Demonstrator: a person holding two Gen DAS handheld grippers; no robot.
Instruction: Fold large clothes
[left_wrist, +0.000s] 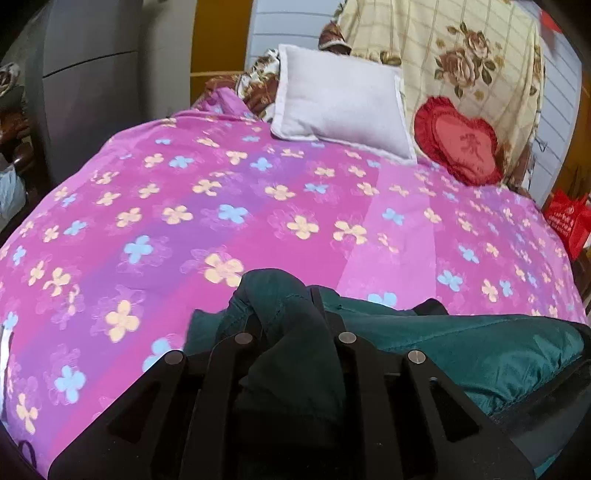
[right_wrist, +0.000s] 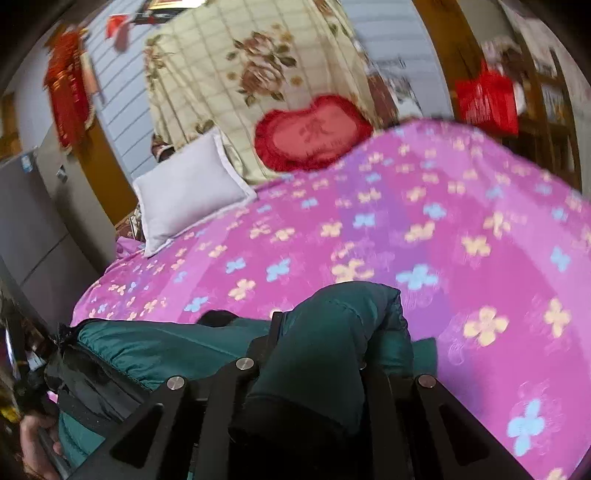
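A dark teal padded jacket (left_wrist: 461, 347) hangs stretched between both grippers, low over a bed with a pink flowered cover (left_wrist: 221, 206). My left gripper (left_wrist: 288, 314) is shut on a bunched end of the jacket, which drapes over and hides its fingertips. In the right wrist view the jacket (right_wrist: 155, 350) runs off to the left. My right gripper (right_wrist: 321, 332) is shut on the other bunched end, and the cloth covers its fingertips too. A hand (right_wrist: 37, 446) shows at the lower left edge of that view.
A white pillow (left_wrist: 343, 103) and a red heart-shaped cushion (left_wrist: 458, 140) lie at the head of the bed (right_wrist: 461, 229), against a cream floral blanket (left_wrist: 461, 55). A grey cabinet (left_wrist: 88, 81) stands to the left, and a red bag (left_wrist: 565, 221) to the right.
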